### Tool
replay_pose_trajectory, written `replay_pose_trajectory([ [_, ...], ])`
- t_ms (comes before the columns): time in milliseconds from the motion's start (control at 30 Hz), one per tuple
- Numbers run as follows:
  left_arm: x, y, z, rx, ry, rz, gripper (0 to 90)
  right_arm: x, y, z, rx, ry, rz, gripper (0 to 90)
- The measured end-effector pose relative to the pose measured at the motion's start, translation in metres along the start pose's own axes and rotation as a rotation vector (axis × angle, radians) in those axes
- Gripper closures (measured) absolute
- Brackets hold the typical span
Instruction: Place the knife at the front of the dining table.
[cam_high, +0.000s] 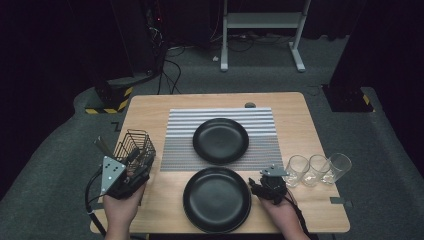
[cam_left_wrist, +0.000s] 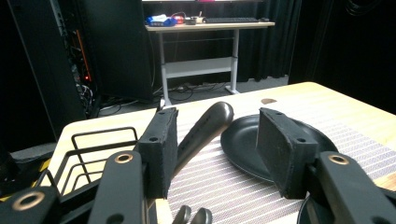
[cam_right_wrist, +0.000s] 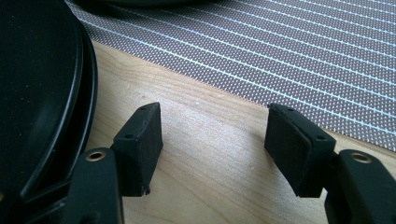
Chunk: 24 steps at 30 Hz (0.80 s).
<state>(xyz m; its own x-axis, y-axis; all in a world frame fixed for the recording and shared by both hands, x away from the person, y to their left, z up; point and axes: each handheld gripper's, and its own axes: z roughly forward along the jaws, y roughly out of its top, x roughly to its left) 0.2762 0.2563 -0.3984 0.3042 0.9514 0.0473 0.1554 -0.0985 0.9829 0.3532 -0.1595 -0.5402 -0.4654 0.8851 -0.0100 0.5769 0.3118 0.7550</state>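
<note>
Two matte black round plates on a light wooden tabletop (cam_high: 300, 130): far plate (cam_high: 220, 141) centred on a grey striped placemat (cam_high: 260, 125), near plate (cam_high: 217, 199) on bare wood at the front edge. Black wire basket (cam_high: 135, 146) holding dark utensils at the left; three clear glasses (cam_high: 318, 169) in a row at the right. Left gripper (cam_left_wrist: 217, 154) beside the basket, jaws spread apart, a dark rounded utensil handle (cam_left_wrist: 205, 127) rising between them and lying against the left jaw; not gripped. Right gripper (cam_right_wrist: 212, 144) low over bare wood just right of the near plate, jaws open and empty, placemat weave close ahead. Beyond, grey carpet (cam_high: 380, 150), black curtains, a white desk frame (cam_high: 260, 22) and loose cables.
</note>
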Motion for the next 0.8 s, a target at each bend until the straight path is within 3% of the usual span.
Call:
replay_pose_trajectory([
  [567,0.001,0.007,0.01,0.015,0.004,-0.016,47.9,0.0,0.0,0.0,0.0,0.0,0.0,36.6],
  [800,0.001,0.005,0.013,0.039,0.035,-0.017,53.9,0.0,0.0,0.0,0.0,0.0,0.0,36.6],
])
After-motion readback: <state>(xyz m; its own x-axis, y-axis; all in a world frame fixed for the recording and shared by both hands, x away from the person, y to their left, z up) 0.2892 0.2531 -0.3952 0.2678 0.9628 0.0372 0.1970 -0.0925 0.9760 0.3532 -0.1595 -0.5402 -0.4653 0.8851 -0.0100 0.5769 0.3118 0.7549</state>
